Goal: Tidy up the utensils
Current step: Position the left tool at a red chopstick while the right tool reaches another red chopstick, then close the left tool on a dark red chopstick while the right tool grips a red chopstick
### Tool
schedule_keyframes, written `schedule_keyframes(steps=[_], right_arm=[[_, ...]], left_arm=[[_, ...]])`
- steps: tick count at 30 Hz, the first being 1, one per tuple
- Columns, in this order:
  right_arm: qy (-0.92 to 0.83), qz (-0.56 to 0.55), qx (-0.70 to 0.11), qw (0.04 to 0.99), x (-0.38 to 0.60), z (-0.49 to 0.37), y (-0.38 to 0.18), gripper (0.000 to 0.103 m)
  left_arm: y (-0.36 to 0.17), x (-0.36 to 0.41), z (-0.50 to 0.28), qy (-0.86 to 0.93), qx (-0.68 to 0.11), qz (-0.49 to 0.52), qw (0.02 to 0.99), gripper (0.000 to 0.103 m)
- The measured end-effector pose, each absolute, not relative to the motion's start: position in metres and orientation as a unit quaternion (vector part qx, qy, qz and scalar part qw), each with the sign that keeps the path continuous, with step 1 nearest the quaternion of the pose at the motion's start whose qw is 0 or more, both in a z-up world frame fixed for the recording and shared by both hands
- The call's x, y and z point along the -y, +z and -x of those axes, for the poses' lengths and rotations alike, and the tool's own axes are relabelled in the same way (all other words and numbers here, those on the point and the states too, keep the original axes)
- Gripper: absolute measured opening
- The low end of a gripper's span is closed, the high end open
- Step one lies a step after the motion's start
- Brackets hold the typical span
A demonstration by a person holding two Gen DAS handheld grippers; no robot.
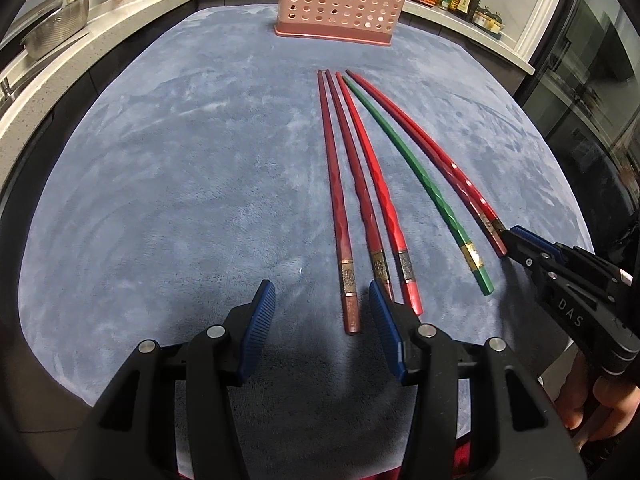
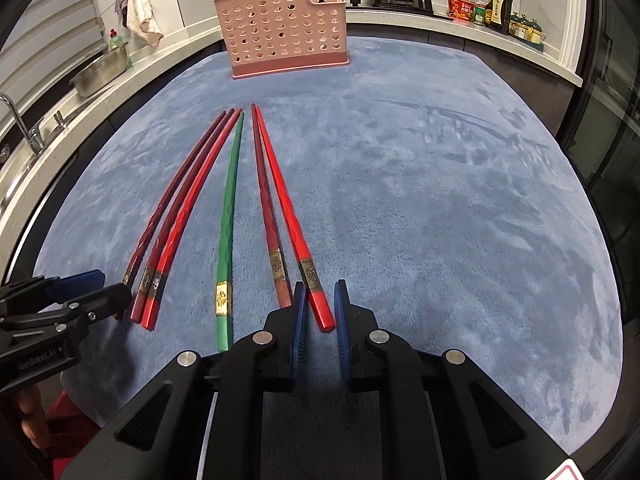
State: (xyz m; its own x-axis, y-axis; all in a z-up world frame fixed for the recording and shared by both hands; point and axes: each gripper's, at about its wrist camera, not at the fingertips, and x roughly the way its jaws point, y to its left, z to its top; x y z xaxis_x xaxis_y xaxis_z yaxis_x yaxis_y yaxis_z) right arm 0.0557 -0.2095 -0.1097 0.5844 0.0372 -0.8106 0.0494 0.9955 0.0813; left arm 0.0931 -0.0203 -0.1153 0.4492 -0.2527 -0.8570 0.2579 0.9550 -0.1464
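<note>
Straddling the red chopstick (image 2: 295,222), the right gripper (image 2: 320,308) stands narrowly open, ready to clamp. Left gripper (image 1: 320,300) gapes wide, holding nothing, nearer the dark chopstick (image 1: 338,196). Both lie short of the basket (image 2: 280,36).

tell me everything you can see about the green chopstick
The green chopstick is a single slender stick, glossy like lacquer or plastic, with a faceted handle section, a gold patterned band near its thick end and a taper to a fine tip. It lies flat on the blue plush cloth, tip pointing toward the pink perforated holder, thick end toward the camera. Red chopsticks lie on both sides; its tip sits close to a red one, though contact is unclear. No gripper touches it.
</note>
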Motion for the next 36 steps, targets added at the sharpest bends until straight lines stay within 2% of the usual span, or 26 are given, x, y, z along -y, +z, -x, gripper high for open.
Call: schedule_keyframes(steps=[7,18,25,33,36], right_arm=[[-0.004,-0.049,-0.455,0.889,0.209,-0.058,-0.109,0.013],[-0.003,-0.049,-0.454,0.890,0.208,-0.060,-0.110,0.013],[-0.003,-0.050,-0.453,0.890,0.209,-0.060,-0.110,0.013],[-0.002,-0.049,-0.454,0.890,0.209,-0.060,-0.110,0.013],[0.001,-0.050,-0.453,0.890,0.208,-0.059,-0.110,0.012]], left_arm=[[-0.116,0.018,-0.096,-0.150,-0.498,0.010,0.854,0.045],[-0.117,0.013,-0.097,-0.167,-0.497,0.033,0.851,0.019],[-0.118,0.018,-0.096,-0.167,-0.496,0.020,0.852,0.017],[-0.117,0.025,-0.094,-0.170,-0.490,0.001,0.855,0.008],[-0.116,0.024,-0.093,-0.173,-0.490,0.003,0.855,0.007]])
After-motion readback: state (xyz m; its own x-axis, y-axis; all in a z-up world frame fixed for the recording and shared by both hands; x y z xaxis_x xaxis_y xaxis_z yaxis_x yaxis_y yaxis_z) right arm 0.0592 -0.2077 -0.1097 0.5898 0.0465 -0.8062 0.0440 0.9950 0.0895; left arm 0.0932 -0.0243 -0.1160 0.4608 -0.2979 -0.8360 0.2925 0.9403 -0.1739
